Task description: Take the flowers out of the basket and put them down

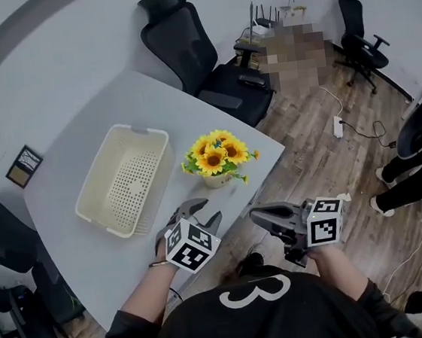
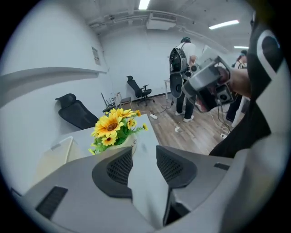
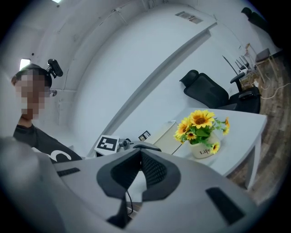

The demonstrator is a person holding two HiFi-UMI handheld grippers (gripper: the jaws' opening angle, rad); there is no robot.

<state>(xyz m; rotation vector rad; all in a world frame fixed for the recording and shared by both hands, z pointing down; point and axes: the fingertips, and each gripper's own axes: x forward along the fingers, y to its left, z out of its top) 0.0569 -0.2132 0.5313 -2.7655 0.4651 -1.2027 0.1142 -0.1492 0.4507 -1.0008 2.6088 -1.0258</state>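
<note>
The left gripper [image 1: 203, 214] hangs over the near edge of the table [image 1: 78, 134], just short of the flowers [image 1: 219, 153]. In the left gripper view its jaws stand wide apart, as open as they go. Only bare table shows in the gap between them. Nothing is held and the pads touch nothing. The left gripper [image 2: 144, 152] points toward the flowers [image 2: 113, 126], which stand beyond its tips and a little to the left.

The right gripper [image 1: 254, 215] is off the table's near corner, over the wooden floor [image 1: 308, 161], with its tips pointing toward the left gripper. In the right gripper view its jaws are closed. The tips of the right gripper [image 3: 137, 154] meet, and it is empty. The flowers [image 3: 200, 126] show past it, to the right.

The flowers are a bunch of yellow sunflowers in a small white pot [image 3: 205, 149]. The pot stands upright on the table near the right corner, outside the basket [image 1: 125, 180]. It sits just beside the basket's right side, close to it but apart. The basket is cream, with a perforated floor, and lies flat on the table with nothing inside it. A black chair [image 1: 198, 60] stands behind the table.
</note>
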